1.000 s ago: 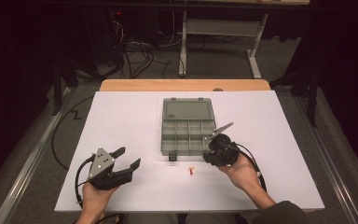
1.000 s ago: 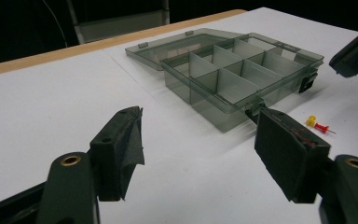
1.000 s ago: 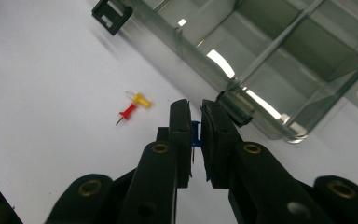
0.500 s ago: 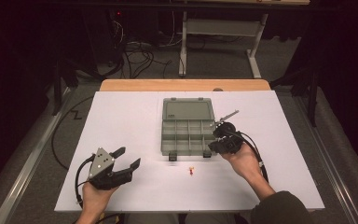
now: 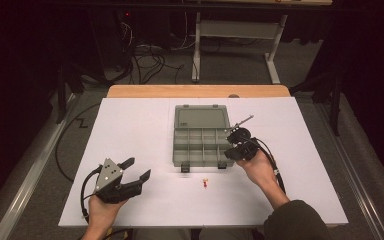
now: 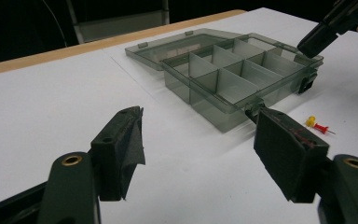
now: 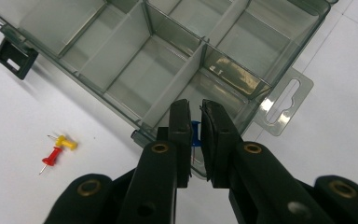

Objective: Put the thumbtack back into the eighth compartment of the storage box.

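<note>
Two pushpins, a yellow pushpin (image 7: 66, 142) and a red pushpin (image 7: 51, 157), lie on the white table (image 5: 130, 130) at the lower left of my right gripper view, just outside the organizer box (image 7: 144, 70). My right gripper (image 7: 196, 122) is clenched on a blue pushpin (image 7: 195, 134), its head pinched between the pads, and I hold it over the near right corner of the open box, low in the centre of that view. My left gripper (image 6: 198, 140) stands released, jaws wide apart with nothing between them, at the bottom of its own view and at the lower left of the high view.

As I judge it, sorting has barely begun: every compartment I can see looks empty, one pin is on its way in, and two wait on the table.

Much of the blue pin is hidden by my jaws, so I cannot tell which way its point faces. Whether it is already inside the compartment wall or just above it is hard to make out.
</note>
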Tool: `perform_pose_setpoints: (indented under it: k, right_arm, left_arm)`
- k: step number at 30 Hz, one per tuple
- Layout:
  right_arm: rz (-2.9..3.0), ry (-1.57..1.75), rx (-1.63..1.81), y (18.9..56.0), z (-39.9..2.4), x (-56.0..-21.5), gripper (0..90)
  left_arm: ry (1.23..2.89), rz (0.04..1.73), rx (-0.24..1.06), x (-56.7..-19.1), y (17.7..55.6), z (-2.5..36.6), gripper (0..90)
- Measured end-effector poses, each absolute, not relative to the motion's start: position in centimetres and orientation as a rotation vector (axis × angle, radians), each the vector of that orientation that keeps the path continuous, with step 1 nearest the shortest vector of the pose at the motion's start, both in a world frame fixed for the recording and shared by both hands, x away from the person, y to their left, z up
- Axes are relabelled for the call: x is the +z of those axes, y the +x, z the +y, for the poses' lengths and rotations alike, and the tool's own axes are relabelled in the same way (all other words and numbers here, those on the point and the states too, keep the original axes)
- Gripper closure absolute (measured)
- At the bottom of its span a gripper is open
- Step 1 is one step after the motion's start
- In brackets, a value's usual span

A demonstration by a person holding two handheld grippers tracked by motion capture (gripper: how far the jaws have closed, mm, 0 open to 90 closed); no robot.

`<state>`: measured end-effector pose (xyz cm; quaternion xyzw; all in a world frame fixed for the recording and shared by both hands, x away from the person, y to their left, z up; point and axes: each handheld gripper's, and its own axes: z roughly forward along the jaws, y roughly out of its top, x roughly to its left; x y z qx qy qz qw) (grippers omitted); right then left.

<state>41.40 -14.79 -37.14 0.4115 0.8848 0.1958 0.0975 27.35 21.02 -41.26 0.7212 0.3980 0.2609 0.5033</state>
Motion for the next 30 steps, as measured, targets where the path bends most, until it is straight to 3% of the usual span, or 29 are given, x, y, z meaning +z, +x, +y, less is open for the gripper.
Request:
perform_pose_setpoints:
  k: [11,30]
  right_arm:
    - [2.627,1.232,0.543,42.0,-14.4,-38.0,84.5]
    - [2.595,1.21,0.659,40.7,-15.1,-37.1,73.5]
  left_arm:
    - [1.741,0.966,0.627,-41.3,27.4,21.0,33.0]
    - [1.739,0.965,0.64,-41.2,27.2,21.2,33.0]
